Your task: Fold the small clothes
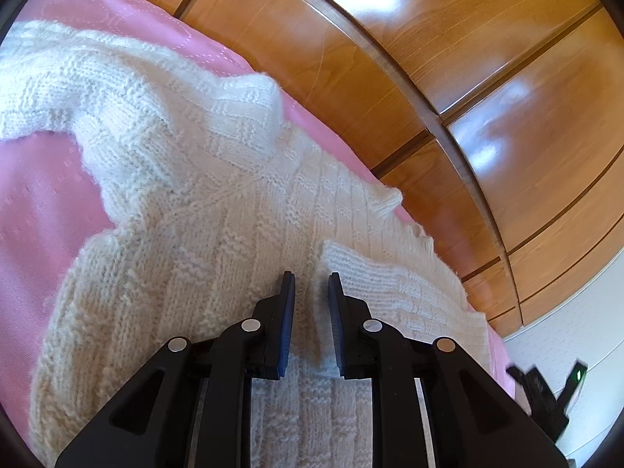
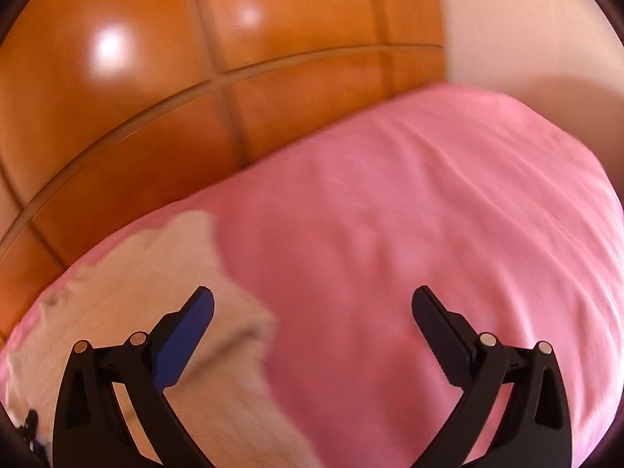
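Observation:
A cream knitted sweater (image 1: pixel 187 195) lies spread on the pink bedspread (image 1: pixel 35 210), one sleeve (image 1: pixel 394 288) folded in over its body. My left gripper (image 1: pixel 311 277) rests low over the sweater. Its jaws stand a narrow gap apart, and a fuzzy ridge of the sleeve's edge rises between the pads, touching only the right one. In the blurred right wrist view, my right gripper (image 2: pixel 312 294) is wide open with nothing between its fingers. It hovers above bare pink bedspread (image 2: pixel 409 214), with the sweater's edge (image 2: pixel 136 280) under its left finger.
Glossy wooden cupboard doors (image 1: pixel 448 78) run close along the far side of the bed, also in the right wrist view as cupboard doors (image 2: pixel 136 109). A pale wall (image 2: pixel 526 27) stands at the right. A black device with a green light (image 1: pixel 553 397) shows at the lower right.

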A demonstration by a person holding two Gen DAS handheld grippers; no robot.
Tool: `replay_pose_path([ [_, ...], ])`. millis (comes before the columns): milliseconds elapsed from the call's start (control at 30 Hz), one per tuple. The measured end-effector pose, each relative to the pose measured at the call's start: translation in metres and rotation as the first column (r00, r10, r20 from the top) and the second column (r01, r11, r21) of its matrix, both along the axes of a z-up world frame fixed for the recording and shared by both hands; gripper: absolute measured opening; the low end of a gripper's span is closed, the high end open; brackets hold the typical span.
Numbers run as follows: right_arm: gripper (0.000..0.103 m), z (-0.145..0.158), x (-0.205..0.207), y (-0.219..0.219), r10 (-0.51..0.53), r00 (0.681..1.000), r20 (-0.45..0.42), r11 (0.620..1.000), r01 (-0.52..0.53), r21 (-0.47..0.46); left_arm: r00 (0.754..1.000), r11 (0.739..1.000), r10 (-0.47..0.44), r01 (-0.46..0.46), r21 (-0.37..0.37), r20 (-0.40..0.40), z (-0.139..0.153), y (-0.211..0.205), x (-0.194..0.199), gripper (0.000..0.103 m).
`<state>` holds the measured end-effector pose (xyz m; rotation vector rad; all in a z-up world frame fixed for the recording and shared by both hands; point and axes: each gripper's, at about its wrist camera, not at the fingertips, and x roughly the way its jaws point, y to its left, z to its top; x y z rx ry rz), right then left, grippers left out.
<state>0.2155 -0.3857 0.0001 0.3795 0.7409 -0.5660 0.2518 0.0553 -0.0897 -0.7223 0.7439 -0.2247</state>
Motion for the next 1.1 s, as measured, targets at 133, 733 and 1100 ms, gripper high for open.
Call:
replay_pose_path([
  [133, 0.101, -0.013, 0.044, 0.008, 0.075, 0.995, -0.073, 0.996, -0.078, -0.043, 1.000, 1.000, 0.001, -0.001, 0.008, 0.000, 0.000, -0.001, 0.000, 0.017],
  [733, 0.101, -0.013, -0.007, 0.023, 0.027, 0.991, -0.131, 0.997, -0.035, -0.064, 0.999, 0.997, -0.048, 0.046, 0.069, 0.024, 0.004, -0.012, 0.002, 0.043],
  [1100, 0.101, -0.044, -0.023, 0.051, 0.088, 0.970, -0.226, 0.994, -0.099, -0.037, 0.997, 0.996, -0.073, 0.071, 0.056, 0.032, 0.020, -0.008, -0.013, 0.076],
])
